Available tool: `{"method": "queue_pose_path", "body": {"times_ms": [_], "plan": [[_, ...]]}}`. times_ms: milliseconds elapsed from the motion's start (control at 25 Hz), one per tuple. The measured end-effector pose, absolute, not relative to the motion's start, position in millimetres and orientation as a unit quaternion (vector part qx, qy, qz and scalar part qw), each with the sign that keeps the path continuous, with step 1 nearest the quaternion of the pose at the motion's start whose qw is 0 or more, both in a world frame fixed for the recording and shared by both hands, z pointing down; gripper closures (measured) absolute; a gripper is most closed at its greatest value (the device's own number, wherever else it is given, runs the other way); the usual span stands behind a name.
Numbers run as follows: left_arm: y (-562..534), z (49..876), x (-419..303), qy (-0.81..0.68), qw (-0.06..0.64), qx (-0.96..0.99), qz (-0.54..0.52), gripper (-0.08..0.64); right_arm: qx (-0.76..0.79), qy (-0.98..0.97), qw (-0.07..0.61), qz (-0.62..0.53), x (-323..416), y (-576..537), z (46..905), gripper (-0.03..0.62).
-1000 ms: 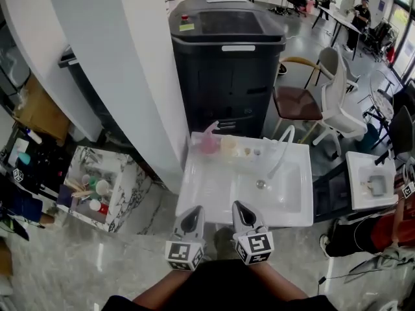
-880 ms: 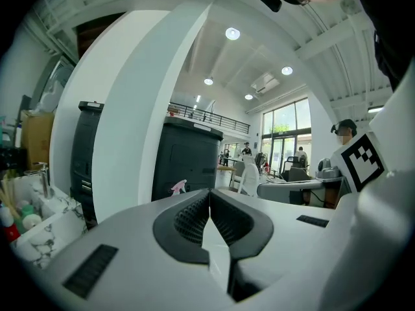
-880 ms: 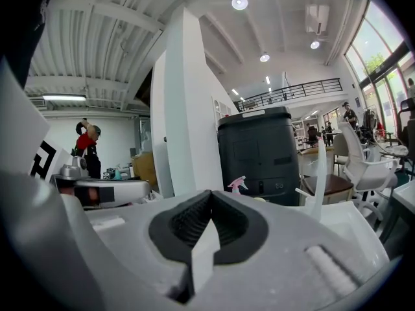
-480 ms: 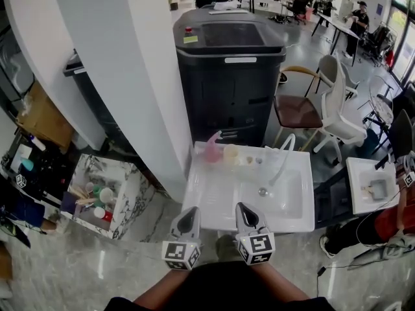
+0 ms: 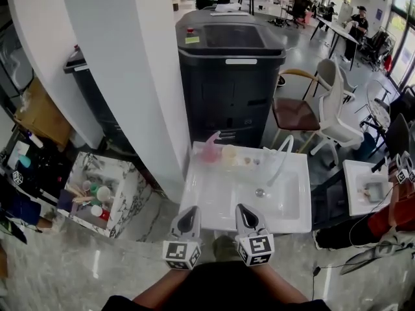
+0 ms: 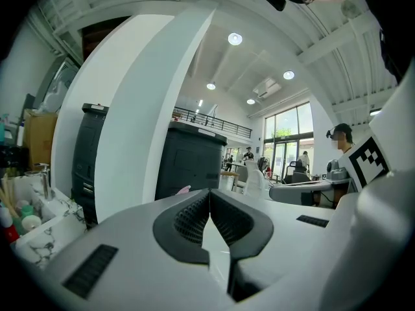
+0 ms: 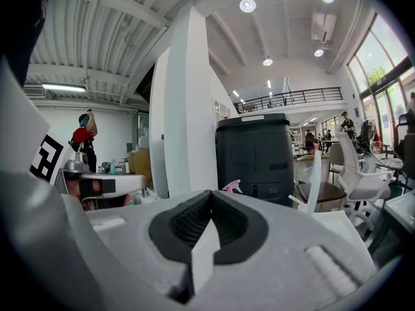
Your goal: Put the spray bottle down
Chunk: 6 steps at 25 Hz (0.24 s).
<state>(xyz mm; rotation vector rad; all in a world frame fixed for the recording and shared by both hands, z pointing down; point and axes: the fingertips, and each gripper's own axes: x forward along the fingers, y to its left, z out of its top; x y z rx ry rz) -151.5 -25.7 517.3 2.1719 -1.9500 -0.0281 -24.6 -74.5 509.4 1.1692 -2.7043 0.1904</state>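
Your left gripper [image 5: 189,214] and right gripper [image 5: 244,211], both closed and empty, are level at the white sink's [image 5: 207,196] near rim. The pink spray bottle [image 5: 209,149] stands on its far-left ledge, before the black cabinet [image 5: 230,76].

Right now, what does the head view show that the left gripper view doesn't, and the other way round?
Only the head view: the white sink seen from above, with its basin and its faucet. Only the left gripper view: ceiling lights and, close up, the left gripper with jaws shut on nothing. Both: the pink spray bottle standing at the sink's back edge (only its tip in the gripper view), the black cabinet and the white pillar.
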Motion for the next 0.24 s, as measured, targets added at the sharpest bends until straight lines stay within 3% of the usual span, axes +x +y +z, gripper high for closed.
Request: {"method": "queue_pose_path", "body": {"times_ms": [240], "plan": [[-20.3, 519.5, -146.5, -0.663, 0.113, 0.740, -0.014, 0.538, 0.389, -0.914, 0.097, 0.061, -24.5, -68.6, 513.4, 0.595]]}}
